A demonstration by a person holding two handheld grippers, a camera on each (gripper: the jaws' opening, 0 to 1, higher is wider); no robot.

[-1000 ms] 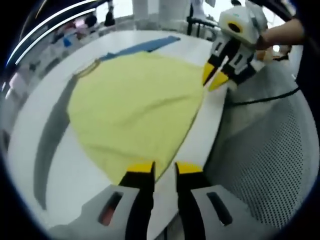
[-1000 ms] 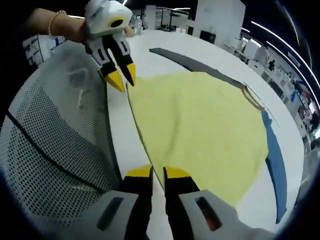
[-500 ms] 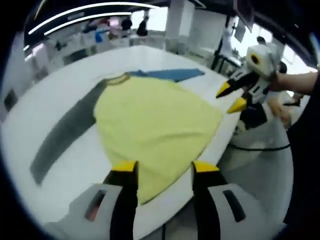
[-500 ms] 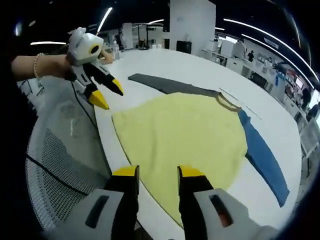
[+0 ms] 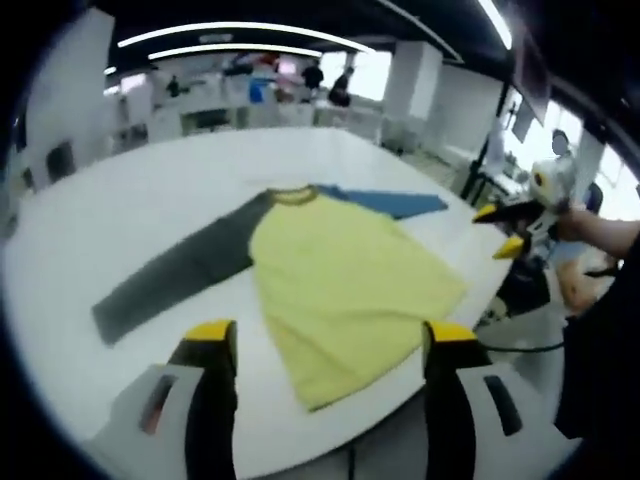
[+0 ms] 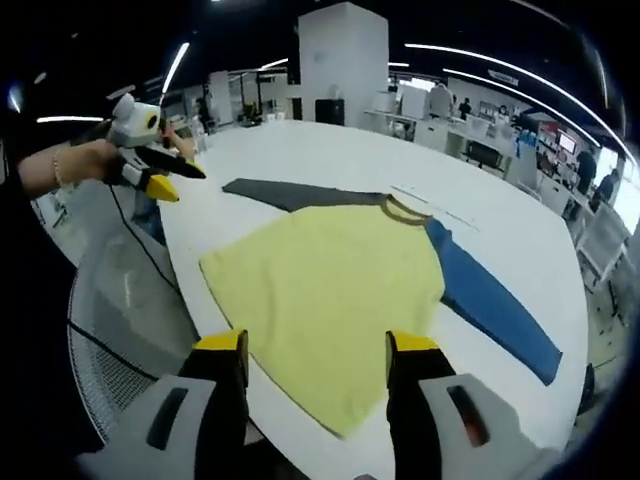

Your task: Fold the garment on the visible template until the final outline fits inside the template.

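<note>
Fingers of both grippers wide apart, raised clear above the flat shirt.

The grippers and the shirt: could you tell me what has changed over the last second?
Both grippers, left gripper and right gripper, have pulled back from the shirt hem and their jaws have opened wide, letting go. The shirt stays flat on the white table, sleeves spread out.
</note>
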